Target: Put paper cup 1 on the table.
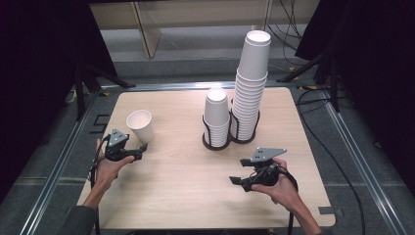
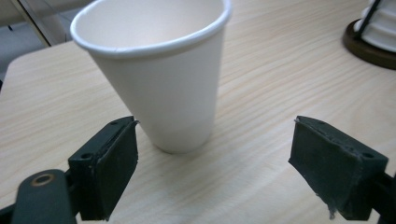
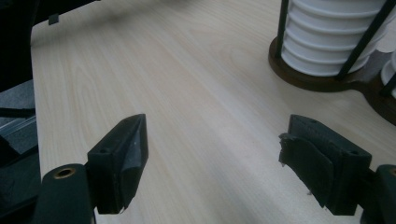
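A single white paper cup (image 1: 140,125) (image 2: 159,79) stands upright on the wooden table (image 1: 186,186), at its left side. My left gripper (image 1: 142,148) (image 2: 215,158) is open just in front of the cup, its jaws wide apart and not touching it. Two stacks of white cups sit in a dark wire holder (image 1: 230,139): a short stack (image 1: 217,115) and a tall stack (image 1: 250,83). My right gripper (image 1: 236,181) (image 3: 212,158) is open over bare table at the front right, with the holder's base (image 3: 322,77) beyond it.
The table's edges drop to a grey floor with metal rails (image 1: 63,161) and black cables (image 1: 337,161). Dark stands and curtains rise at both sides. Bare tabletop lies between the two grippers.
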The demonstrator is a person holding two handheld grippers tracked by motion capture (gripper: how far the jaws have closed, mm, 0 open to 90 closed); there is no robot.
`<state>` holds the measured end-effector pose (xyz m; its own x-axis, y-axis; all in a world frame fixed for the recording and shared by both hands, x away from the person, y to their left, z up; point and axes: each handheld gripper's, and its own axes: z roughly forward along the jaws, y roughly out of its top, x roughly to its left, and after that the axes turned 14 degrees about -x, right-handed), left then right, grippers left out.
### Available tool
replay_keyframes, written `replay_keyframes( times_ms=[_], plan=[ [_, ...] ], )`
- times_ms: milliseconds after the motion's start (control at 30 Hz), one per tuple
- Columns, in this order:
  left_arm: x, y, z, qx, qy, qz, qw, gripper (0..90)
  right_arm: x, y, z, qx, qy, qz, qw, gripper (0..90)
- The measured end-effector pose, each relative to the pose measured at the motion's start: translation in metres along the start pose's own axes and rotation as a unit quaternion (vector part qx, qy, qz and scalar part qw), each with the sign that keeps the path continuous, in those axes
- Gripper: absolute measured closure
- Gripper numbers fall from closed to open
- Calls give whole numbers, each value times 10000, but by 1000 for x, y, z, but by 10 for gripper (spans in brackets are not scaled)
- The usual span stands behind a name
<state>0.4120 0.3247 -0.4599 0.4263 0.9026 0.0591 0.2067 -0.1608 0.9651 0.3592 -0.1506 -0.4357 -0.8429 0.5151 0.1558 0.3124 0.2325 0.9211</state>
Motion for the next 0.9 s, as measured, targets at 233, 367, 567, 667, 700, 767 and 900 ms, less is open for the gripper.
replay_keyframes(
  times_ms=[233, 367, 567, 667, 700, 767, 900],
  plan=[
    [-28, 13, -23, -316, -94, -121, 9994, 145, -5, 2, -6, -147, -223, 49, 9996, 225],
    [-42, 14, -32, -449, -221, -302, 9983, 145, -8, 3, -10, -249, -347, 67, 9991, 226],
    [-62, 13, -38, -439, -405, -262, 9979, 145, -12, 5, -16, -313, -506, 105, 9982, 226],
    [-72, 11, -39, -408, -500, -237, 9976, 145, -14, 5, -17, -355, -548, 160, 9977, 227],
    [-77, 11, -40, -381, -516, -198, 9977, 145, -15, 5, -17, -360, -566, 168, 9976, 227],
    [-84, 9, -41, -364, -595, -175, 9974, 145, -16, 5, -18, -393, -633, 208, 9970, 227],
    [-95, 4, -44, -376, -758, -170, 9963, 146, -20, 5, -22, -438, -675, 281, 9964, 226]
  ],
)
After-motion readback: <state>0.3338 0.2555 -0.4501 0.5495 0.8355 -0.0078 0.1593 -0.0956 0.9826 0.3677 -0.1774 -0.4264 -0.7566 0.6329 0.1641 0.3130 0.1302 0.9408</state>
